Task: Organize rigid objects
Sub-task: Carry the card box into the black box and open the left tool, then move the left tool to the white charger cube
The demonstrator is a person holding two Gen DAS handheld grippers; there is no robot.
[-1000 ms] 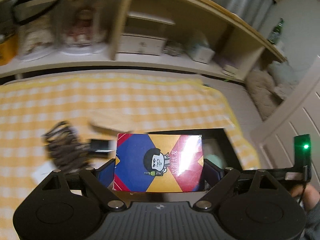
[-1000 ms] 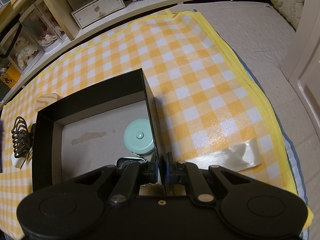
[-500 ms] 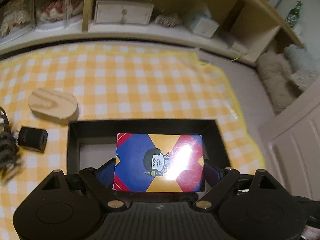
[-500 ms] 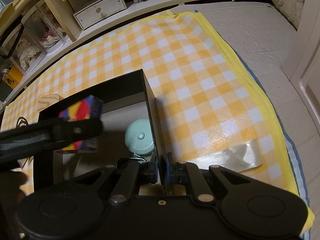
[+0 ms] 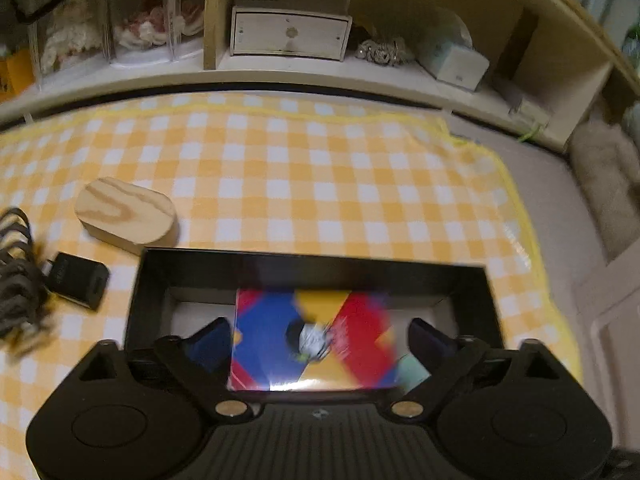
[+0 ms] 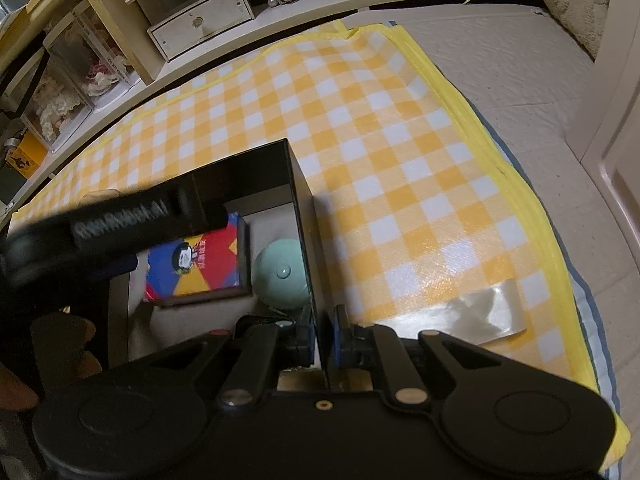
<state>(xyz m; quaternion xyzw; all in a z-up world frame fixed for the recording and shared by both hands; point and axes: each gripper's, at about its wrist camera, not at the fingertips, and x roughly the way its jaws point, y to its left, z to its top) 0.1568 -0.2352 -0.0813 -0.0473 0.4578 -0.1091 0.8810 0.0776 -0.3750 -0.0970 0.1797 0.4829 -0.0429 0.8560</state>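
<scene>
Black plastic jaws of the left gripper [image 5: 316,340] are opening over a black box [image 5: 312,266], its blue pads standing clear on either side of a red, blue and yellow card pack [image 5: 312,340] printed with a cartoon face; in the right wrist view the pack [image 6: 196,268] lies on the pale floor of the box, out of the grip, with the left gripper's arm blurred across its upper left corner. Just beside the pack, against the right-hand wall, sits a mint-green round case [image 6: 282,278]. The right gripper [image 6: 322,340] is clamped on that right-hand wall of the box [image 6: 298,200], one pad inside and one outside the thin black panel, near its close corner. The box rests on a yellow-and-white checked mat [image 5: 280,168] spread over a pale floor, and a strip of clear tape [image 6: 480,314] fixes the mat's near edge. Outside the box, at its far left corner, lies an oval wooden block [image 5: 126,214], and near it a small black charger [image 5: 78,284] beside a dark, blurred bundle [image 5: 18,276] at the left margin. Low pale-wood shelving [image 5: 320,76] runs along the far edge of the mat, holding a small white drawer unit [image 5: 290,34] and clear containers [image 5: 108,36] with frilled contents
</scene>
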